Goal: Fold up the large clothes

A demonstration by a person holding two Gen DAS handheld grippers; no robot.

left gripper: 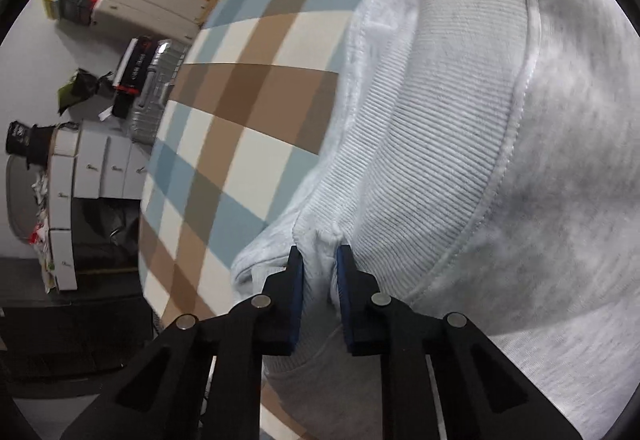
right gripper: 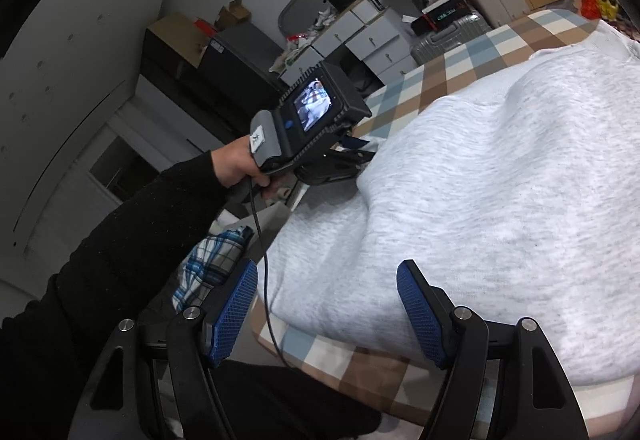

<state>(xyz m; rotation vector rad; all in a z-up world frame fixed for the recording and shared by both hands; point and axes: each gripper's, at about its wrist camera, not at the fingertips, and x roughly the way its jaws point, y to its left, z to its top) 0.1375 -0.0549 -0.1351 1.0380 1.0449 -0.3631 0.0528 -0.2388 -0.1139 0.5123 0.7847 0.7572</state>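
Sweatshirt (left gripper: 560, 119) pale heathered grey, ribbed hem pinched by left hand-held gripper (left gripper: 320, 264)

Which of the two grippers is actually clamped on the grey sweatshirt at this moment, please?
The left gripper: its blue pads pinch a bunch of the grey sweatshirt at the ribbed hem. The right gripper is spread wide open above the cloth, gripping nothing.

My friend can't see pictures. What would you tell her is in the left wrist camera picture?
The left gripper pinches the ribbed hem of a light grey sweatshirt between its blue pads. The sweatshirt lies on a bed with a blue, brown and cream checked cover. Drawers and a silver suitcase stand beside the bed.
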